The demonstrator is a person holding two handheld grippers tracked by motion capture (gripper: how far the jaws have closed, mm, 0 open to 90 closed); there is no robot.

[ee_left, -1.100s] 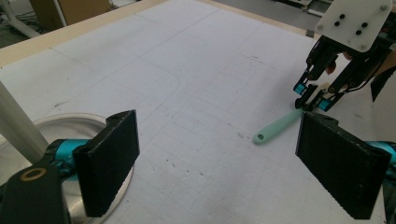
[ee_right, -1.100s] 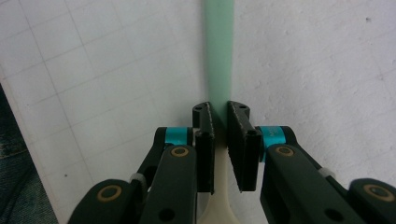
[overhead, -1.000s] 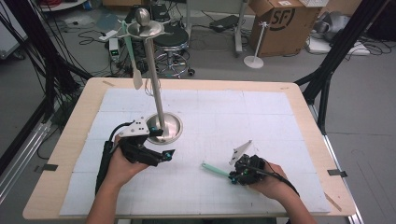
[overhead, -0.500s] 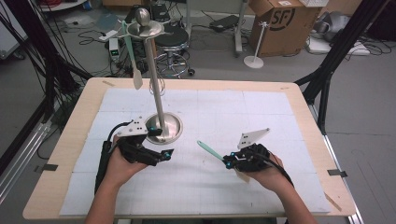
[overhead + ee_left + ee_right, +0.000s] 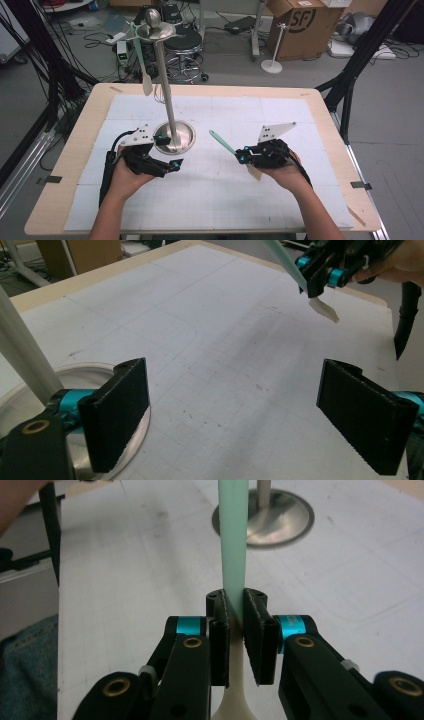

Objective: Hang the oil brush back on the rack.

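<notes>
A spatula with a mint-green handle (image 5: 221,141) and a cream blade (image 5: 254,172) is clamped in my right gripper (image 5: 241,158), handle angled up and left toward the stand. The right gripper view shows the jaws (image 5: 235,602) shut on the handle (image 5: 232,540), with the blade (image 5: 232,700) below them. The metal stand has a round base (image 5: 184,141), a tall pole (image 5: 165,85) and a top disc (image 5: 152,31); a second spatula (image 5: 142,67) hangs from it. My left gripper (image 5: 169,153) is open and empty beside the base (image 5: 75,377).
A white gridded mat (image 5: 210,195) covers the wooden table (image 5: 60,195). Beyond the far edge are stools, cables and a cardboard box (image 5: 300,25). The left gripper view shows the right gripper (image 5: 320,275) holding the spatula blade (image 5: 324,310) above the mat.
My right gripper has lifted the spatula off the mat and carried it up and left, toward the stand. The left gripper has barely moved and stays open.
</notes>
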